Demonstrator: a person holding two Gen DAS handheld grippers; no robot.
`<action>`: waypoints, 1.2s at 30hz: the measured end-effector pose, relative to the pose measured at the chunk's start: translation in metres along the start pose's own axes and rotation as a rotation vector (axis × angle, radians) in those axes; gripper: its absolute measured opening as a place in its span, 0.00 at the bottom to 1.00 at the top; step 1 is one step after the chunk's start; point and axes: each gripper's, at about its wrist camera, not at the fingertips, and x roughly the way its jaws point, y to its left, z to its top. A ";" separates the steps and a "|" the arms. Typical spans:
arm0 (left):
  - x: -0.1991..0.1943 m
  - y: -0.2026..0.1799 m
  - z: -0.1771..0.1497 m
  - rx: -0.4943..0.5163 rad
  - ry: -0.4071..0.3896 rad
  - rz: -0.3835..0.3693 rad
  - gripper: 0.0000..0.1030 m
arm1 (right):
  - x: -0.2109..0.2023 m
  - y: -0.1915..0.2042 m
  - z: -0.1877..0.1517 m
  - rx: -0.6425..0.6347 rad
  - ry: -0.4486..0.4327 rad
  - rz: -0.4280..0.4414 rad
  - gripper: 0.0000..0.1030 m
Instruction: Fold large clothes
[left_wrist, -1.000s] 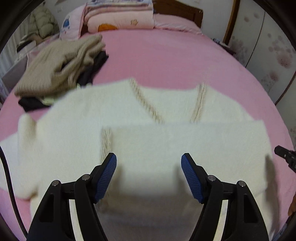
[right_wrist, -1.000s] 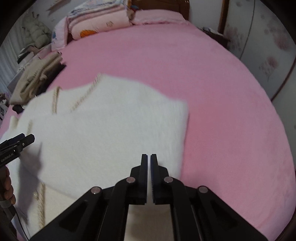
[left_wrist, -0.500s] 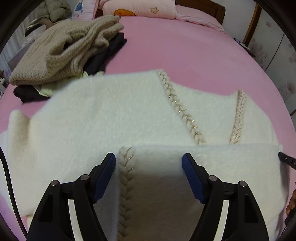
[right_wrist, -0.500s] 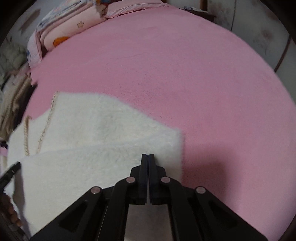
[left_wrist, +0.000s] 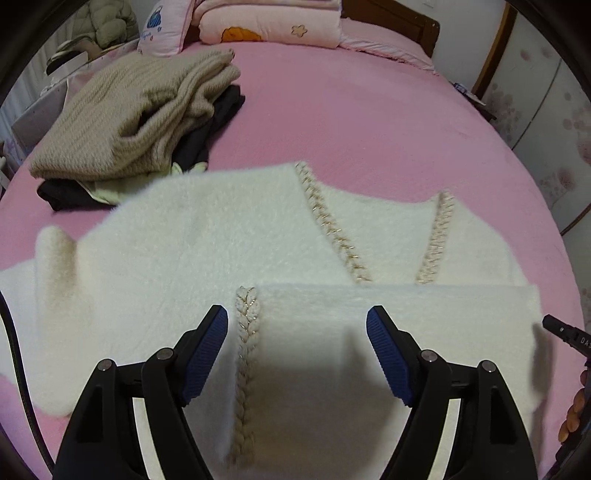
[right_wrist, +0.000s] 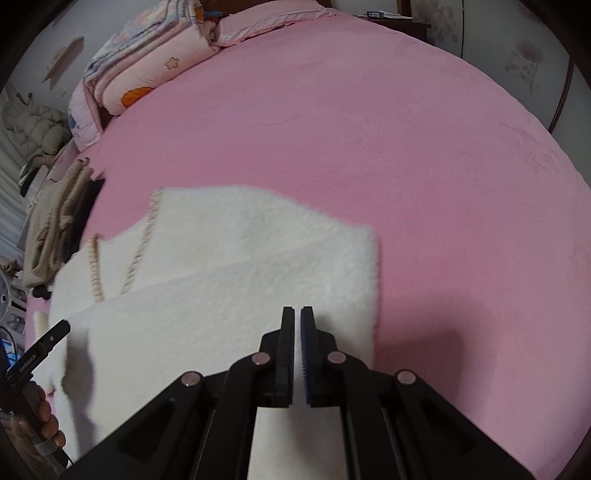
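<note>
A fluffy white sweater (left_wrist: 221, 236) with braided beige trim lies flat on the pink bed (left_wrist: 369, 122), its lower part folded up over the body. My left gripper (left_wrist: 297, 314) hovers over the folded flap. Its jaws are opening, nothing is pinched, and the flap's braided edge (left_wrist: 247, 332) lies below the left finger. My right gripper (right_wrist: 297, 310) is shut with nothing visible between its fingers, low over the sweater (right_wrist: 240, 258) near its right edge. Each gripper's tip shows at the edge of the other's view, the right gripper (left_wrist: 565, 332) and the left gripper (right_wrist: 48, 343).
A stack of folded clothes, a beige knit sweater (left_wrist: 129, 118) on top of dark garments, sits at the bed's far left. Pink pillows and quilts (left_wrist: 266, 22) are piled at the headboard. Wardrobe doors (left_wrist: 546, 92) stand to the right. Bare pink bed stretches right of the sweater (right_wrist: 443, 184).
The left gripper has slid left along the folded flap, bringing the braided edge between its fingers. The right gripper has rolled and shifted over the sweater's right edge, still shut.
</note>
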 end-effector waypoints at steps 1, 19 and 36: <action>-0.010 -0.002 0.000 0.007 -0.010 -0.012 0.75 | -0.008 0.003 -0.003 -0.005 -0.005 0.010 0.04; -0.212 -0.027 -0.076 0.113 -0.142 -0.138 0.84 | -0.184 0.069 -0.115 -0.183 -0.173 0.059 0.16; -0.349 0.077 -0.135 0.105 -0.161 -0.025 0.84 | -0.258 0.199 -0.171 -0.359 -0.198 0.277 0.16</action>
